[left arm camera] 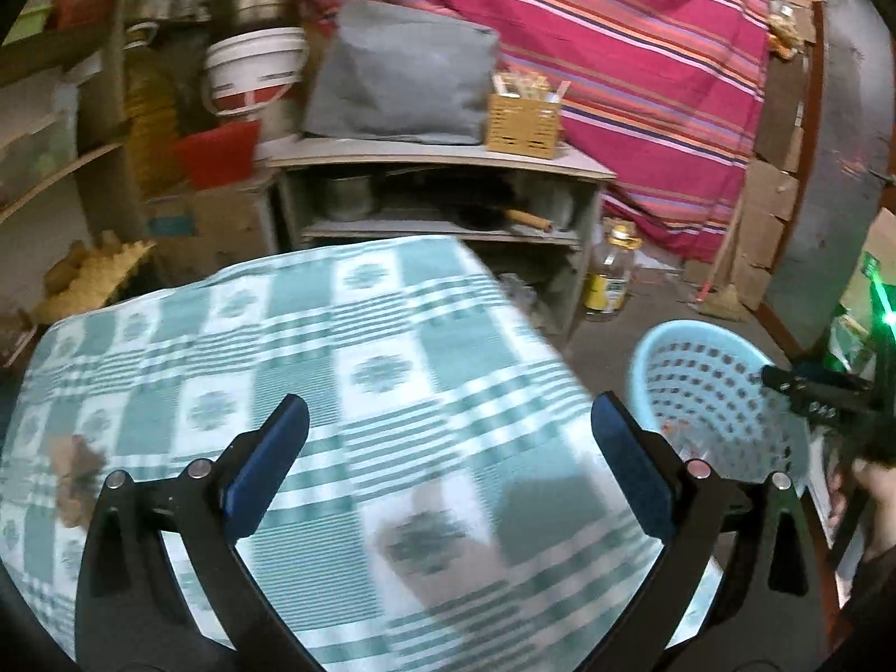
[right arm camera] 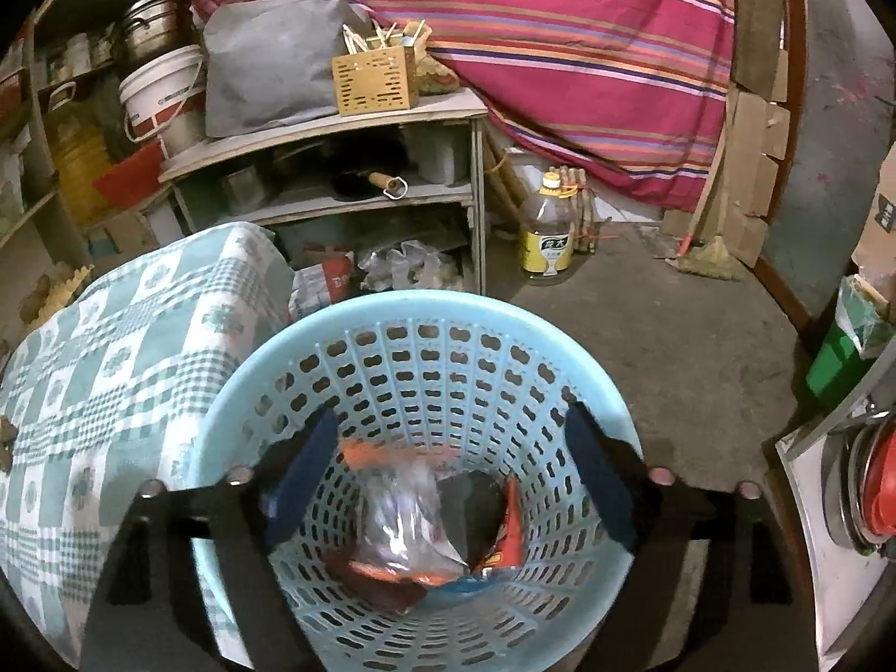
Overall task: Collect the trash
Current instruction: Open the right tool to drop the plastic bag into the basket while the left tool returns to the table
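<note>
Hovering over the mouth of the light blue basket [right arm camera: 425,330], the right gripper [right arm camera: 451,481] has its jaws spread apart with nothing between them, which suits a drop: a clear plastic wrapper [right arm camera: 400,526] and an orange-red packet [right arm camera: 507,532] lie at the bottom of the basket, directly below the jaws, alongside darker scraps I cannot identify. The basket stands on the floor just beside the tabletop's checked green-and-white cloth [left arm camera: 313,369], close enough that either hand can reach it without stepping away, and its open top faces up to catch whatever is let go. To the basket's left, the left gripper [left arm camera: 448,448] points down over the cloth with its jaws wide apart and empty, probably ready for the next piece; a small brown scrap [left arm camera: 75,476] lies on the cloth at the side far from the basket and looks like a candidate, though blur keeps me from naming it.
</note>
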A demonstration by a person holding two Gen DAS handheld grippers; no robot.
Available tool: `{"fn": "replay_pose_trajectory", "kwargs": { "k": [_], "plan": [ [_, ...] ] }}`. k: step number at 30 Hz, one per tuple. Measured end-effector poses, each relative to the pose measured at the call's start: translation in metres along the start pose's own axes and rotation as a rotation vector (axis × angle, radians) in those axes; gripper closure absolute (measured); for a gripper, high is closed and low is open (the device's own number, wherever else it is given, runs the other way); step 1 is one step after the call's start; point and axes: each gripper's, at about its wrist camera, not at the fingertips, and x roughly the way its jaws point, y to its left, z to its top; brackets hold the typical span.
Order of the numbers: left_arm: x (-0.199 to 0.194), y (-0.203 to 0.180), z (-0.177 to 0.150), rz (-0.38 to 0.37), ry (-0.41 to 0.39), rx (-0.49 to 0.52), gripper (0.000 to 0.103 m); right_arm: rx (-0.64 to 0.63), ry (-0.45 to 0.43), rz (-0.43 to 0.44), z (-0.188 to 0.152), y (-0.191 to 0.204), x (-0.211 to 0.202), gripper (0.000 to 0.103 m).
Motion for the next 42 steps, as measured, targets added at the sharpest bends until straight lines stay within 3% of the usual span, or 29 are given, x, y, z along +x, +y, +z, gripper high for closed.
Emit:
{"fn": "replay_pose_trajectory", "kwargs": {
  "k": [6, 8, 23, 31, 42],
  "plan": [
    [-0.010, 0.054, -0.012, 0.064, 0.002, -0.061, 0.006, 0.008, -0.019, 0.004, -0.002, 0.021, -0.009, 0.017],
    [-0.014, 0.071, -0.017, 0.087, 0.002, -0.078, 0.006, -0.011, -0.035, 0.011, -0.004, 0.036, -0.014, 0.011],
    [-0.040, 0.174, -0.059, 0.230, 0.006, -0.132, 0.006, -0.112, -0.105, 0.153, -0.035, 0.174, -0.052, 0.011],
    [-0.046, 0.220, -0.089, 0.270, 0.033, -0.187, 0.006, -0.148, -0.085, 0.190, -0.058, 0.225, -0.048, 0.011],
    [-0.031, 0.267, -0.114, 0.268, 0.095, -0.266, 0.006, -0.164, -0.042, 0.192, -0.070, 0.264, -0.034, 0.011]
  ]
}}
